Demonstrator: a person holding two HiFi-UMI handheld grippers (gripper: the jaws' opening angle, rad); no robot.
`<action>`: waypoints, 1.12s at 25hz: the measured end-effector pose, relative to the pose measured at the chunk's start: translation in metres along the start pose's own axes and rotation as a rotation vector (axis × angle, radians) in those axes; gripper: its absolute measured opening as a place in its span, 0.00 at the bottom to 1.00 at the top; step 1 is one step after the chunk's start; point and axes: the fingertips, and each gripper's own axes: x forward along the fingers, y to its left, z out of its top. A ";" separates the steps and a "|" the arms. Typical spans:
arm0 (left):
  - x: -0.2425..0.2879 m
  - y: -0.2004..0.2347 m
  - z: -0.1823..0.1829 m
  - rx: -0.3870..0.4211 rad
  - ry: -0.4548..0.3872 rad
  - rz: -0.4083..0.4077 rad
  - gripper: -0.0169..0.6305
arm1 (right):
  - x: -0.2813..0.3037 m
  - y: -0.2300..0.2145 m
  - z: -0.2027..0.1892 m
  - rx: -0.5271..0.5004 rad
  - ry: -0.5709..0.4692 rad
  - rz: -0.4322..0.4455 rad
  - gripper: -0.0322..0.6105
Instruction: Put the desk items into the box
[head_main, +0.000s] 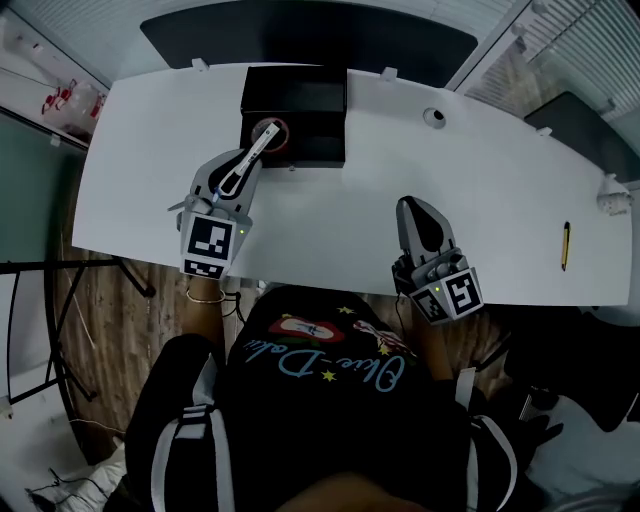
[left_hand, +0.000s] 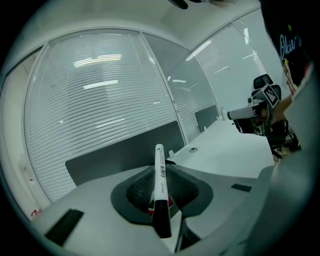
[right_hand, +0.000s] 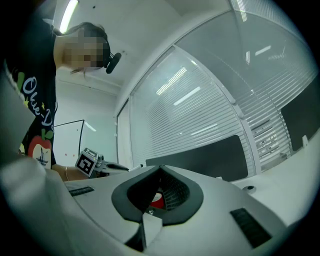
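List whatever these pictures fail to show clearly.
Inside of the black box: head view, too dark; contents unknown.
Print on the white marker: left gripper view, too small to read.
Yellow stick at the white desk's right: head view, too small to tell pen from pencil.
Red ring by the marker's tip: head view, partly covered by the marker; unidentifiable.

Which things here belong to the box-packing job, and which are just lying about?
Job: black box; white marker, clamped in the left gripper at the box; yellow pencil, on the desk at right.
Just there: round cable grommet; dark panel behind the desk.
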 end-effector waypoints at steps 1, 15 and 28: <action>-0.001 -0.002 0.000 0.002 0.003 0.006 0.17 | -0.002 -0.001 -0.001 0.002 0.002 0.005 0.08; 0.015 -0.009 -0.006 0.067 0.012 -0.088 0.17 | -0.004 0.002 0.000 0.020 -0.005 -0.058 0.08; 0.053 -0.015 -0.036 0.087 0.029 -0.255 0.17 | 0.013 0.005 0.005 -0.003 -0.006 -0.138 0.08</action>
